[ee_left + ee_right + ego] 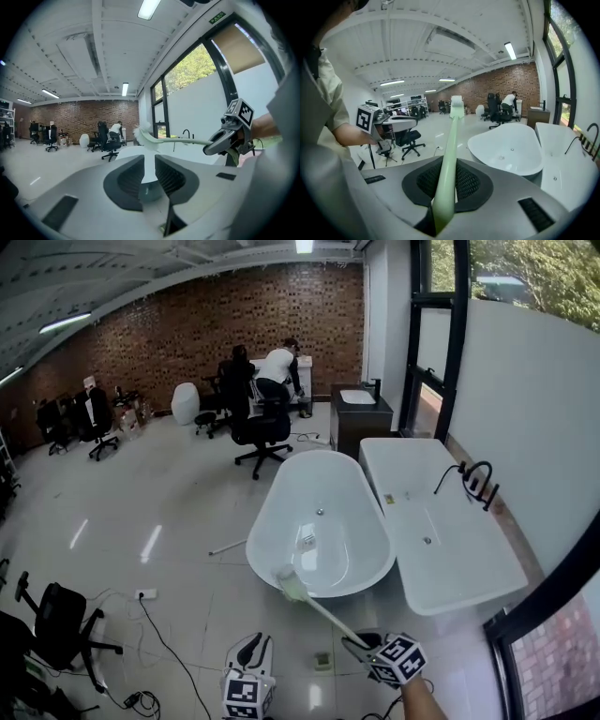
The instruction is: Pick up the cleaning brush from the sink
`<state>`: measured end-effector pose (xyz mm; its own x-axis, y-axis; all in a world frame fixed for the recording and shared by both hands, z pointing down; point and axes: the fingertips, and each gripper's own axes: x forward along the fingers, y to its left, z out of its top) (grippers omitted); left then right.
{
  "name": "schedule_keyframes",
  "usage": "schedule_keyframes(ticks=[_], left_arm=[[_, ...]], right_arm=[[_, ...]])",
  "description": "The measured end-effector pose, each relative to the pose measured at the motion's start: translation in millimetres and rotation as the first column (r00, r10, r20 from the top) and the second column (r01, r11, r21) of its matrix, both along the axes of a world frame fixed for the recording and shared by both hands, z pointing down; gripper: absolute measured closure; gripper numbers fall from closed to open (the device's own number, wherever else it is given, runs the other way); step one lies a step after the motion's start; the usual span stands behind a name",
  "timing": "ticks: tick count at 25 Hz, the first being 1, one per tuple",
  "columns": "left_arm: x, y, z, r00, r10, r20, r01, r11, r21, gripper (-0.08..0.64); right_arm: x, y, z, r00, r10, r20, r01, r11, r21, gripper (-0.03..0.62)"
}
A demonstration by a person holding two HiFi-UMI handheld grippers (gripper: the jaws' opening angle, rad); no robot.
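The cleaning brush (314, 604) has a long pale green handle and a white bristle head, and it is lifted in the air in front of the oval white bathtub (281, 545). My right gripper (356, 645) is shut on the lower end of the handle, which runs up between its pads in the right gripper view, with the brush (451, 140) pointing away. My left gripper (253, 645) hangs low at the left, open with nothing between its jaws. In the left gripper view the left gripper (149, 165) looks toward the brush (161, 139) and the right gripper (224, 140).
A rectangular white basin (487, 563) with a black tap (474, 480) stands right of the tub, along a glass wall. A dark vanity (358, 418) sits beyond. Office chairs (261, 432), people by the brick wall, and floor cables (164, 638) lie left.
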<state>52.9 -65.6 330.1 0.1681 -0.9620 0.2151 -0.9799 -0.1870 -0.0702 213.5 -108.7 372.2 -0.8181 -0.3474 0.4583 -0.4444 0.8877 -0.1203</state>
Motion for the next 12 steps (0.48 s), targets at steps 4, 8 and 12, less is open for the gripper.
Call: schedule_keyframes(ticks=[4,8,12], left_arm=[[11,1,-46,0.997,0.068,0.027,-0.07,0.995,0.073,0.488],[-9,16,-88,0.994,0.105,0.035,-0.108,0.987,0.12,0.491],[-20,29,-108,0.993,0.117,0.027,-0.12,0.983,0.136,0.491]], right_arm=[[8,14,-65,0.996,0.049,0.07,-0.055,0.994,0.092,0.572],[-7,35,-116,0.985,0.092,0.147,-0.113,0.983,0.144,0.572],[-10,52,-153,0.976,0.113,0.186,-0.149,0.969,0.195,0.572]])
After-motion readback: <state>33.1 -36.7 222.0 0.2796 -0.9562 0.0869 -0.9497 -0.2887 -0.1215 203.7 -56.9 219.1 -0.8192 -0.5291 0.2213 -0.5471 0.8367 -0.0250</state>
